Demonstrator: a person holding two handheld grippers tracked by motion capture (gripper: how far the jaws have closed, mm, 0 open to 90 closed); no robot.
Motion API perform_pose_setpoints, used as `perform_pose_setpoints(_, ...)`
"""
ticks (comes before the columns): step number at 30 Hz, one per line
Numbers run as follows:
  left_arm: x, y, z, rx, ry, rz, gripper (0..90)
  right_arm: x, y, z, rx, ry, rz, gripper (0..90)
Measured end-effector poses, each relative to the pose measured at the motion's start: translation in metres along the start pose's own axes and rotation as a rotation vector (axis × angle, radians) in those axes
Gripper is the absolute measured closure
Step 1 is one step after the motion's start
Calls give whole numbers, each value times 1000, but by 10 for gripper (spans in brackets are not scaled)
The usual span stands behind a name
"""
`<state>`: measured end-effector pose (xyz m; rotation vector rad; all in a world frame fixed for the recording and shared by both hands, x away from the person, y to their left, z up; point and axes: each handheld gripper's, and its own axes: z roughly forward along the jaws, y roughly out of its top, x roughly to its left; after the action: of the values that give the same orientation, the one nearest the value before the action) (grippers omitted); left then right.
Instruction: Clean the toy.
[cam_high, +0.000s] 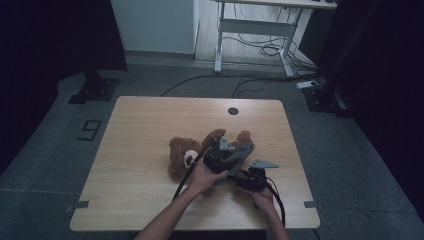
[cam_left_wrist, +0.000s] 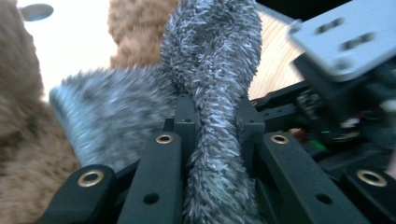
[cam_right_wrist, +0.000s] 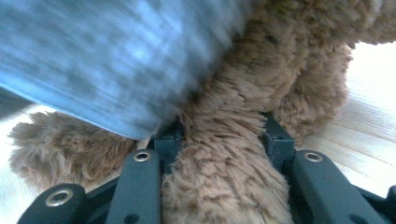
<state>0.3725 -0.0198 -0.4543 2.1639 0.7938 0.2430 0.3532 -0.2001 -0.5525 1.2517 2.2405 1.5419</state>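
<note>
2 grips are held: left gripper (cam_left_wrist: 215, 140) clamped on grey garment (cam_left_wrist: 210, 70), right gripper (cam_right_wrist: 219, 140) clamped on teddy bear (cam_right_wrist: 224, 154) limb. Likely undressing; a steady pull apart is called for next.

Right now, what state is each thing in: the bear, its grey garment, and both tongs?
Teddy bear: lying on the table, brown limb pinched by the right tongs.
Grey fuzzy garment: on the bear, a fold bunched and clamped in the left tongs.
Left tongs: shut on the garment.
Right tongs: shut on the bear's limb.
</note>
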Motion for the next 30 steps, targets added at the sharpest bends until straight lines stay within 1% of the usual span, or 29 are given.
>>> perform_pose_setpoints(1,2,-1,0,-8,0,-11,755,0,0,0,0,-1,-1,601)
perform_pose_setpoints(2,4,-2,-1,-10,3,-12,756,0,0,0,-1,-1,-2,601)
perform_pose_setpoints(3,5,-3,-3,-11,15,-5,756,0,0,0,-1,-2,-4,601)
perform_pose_setpoints(4,5,-3,-3,-11,15,-5,756,0,0,0,-1,-2,-4,601)
perform_pose_setpoints(5,6,-3,-7,-15,53,12,757,1,0,0,-2,-2,-6,601)
perform_pose_setpoints(7,10,-3,-12,-18,96,20,757,1,0,0,-2,-2,-5,601)
perform_pose_setpoints(8,12,-3,-14,-15,108,22,757,1,0,0,-2,-2,-4,602)
perform_pose_setpoints(9,12,-3,-14,-15,108,22,757,1,0,0,-2,-2,-4,602)
perform_pose_setpoints(10,18,-4,-17,-12,122,15,756,1,0,0,-2,-3,-4,602)
perform_pose_setpoints(12,24,-5,-21,-5,158,20,756,1,0,0,-2,-2,-1,602)
perform_pose_setpoints(13,24,-5,-21,-5,158,20,756,1,0,0,-2,-2,-1,602)
perform_pose_setpoints(14,30,-8,-25,2,198,22,756,0,0,0,-2,-1,0,601)
perform_pose_setpoints(16,39,-12,-31,13,226,14,756,0,0,0,-2,2,4,602)
perform_pose_setpoints(17,43,-14,-34,17,234,8,756,0,0,0,-1,3,6,601)
perform_pose_setpoints(18,43,-14,-34,17,234,8,756,0,0,0,-1,3,6,601)
perform_pose_setpoints(19,48,-17,-36,20,240,-1,756,0,0,0,-1,5,6,601)
perform_pose_setpoints(20,55,-22,-44,17,236,-22,756,0,0,0,-1,5,5,601)
perform_pose_setpoints(21,58,-25,-48,8,235,-28,755,0,0,1,-1,6,1,601)
perform_pose_setpoints(22,60,-26,-53,0,239,-26,755,0,0,1,0,6,2,601)
perform_pose_setpoints(27,72,-35,-77,-42,271,-49,754,1,0,1,2,6,6,601)
perform_pose_setpoints(28,75,-36,-80,-47,278,-59,754,1,0,1,2,6,6,601)
perform_pose_setpoints(30,83,-40,-88,-48,304,-76,755,1,0,1,3,6,9,601)
